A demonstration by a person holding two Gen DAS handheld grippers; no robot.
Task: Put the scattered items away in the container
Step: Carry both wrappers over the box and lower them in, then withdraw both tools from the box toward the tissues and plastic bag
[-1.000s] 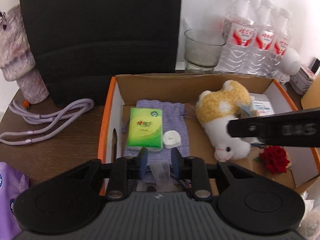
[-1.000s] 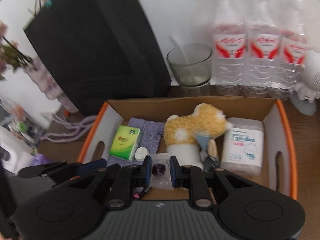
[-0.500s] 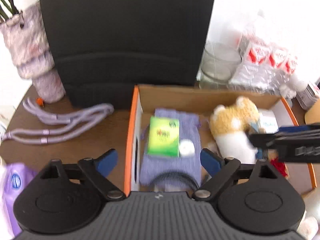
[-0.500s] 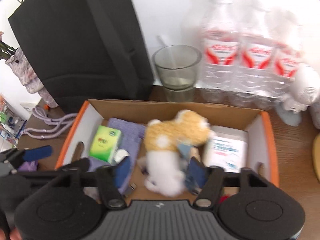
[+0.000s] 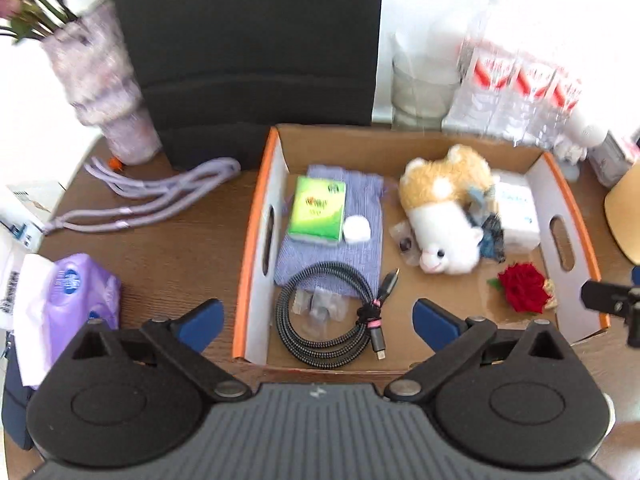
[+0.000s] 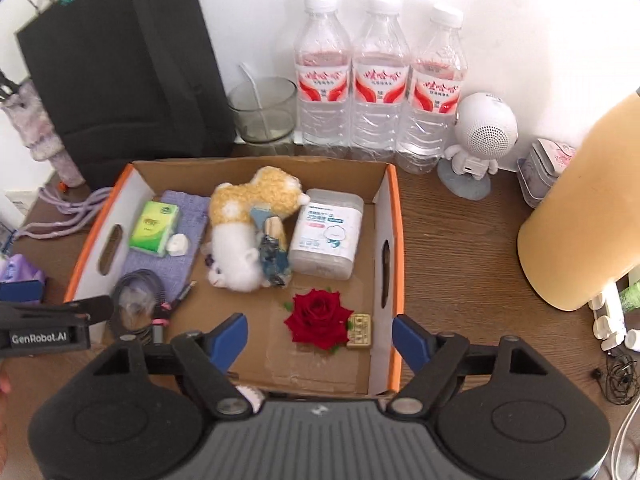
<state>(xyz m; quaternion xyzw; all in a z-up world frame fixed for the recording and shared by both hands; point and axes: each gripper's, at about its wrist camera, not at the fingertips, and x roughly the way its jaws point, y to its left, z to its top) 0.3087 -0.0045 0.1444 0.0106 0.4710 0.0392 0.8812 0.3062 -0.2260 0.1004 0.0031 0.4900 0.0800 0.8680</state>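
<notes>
Contents, orange-rimmed cardboard box (image 6: 394,216): red rose (image 6: 318,319); braided black cable (image 5: 332,320), coiled. "GenRobot.AI" on left gripper (image 5: 316,318); right gripper (image 6: 318,338); both opening, empty.

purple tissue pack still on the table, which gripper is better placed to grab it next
Left. The purple tissue pack lies just beside the left gripper, outside the box's orange left wall; the right gripper hangs over the box's right half.

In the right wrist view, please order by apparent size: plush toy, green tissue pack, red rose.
1. plush toy, clearly largest.
2. red rose and green tissue pack look alike; the rose lies nearer the camera, so unranked.
</notes>
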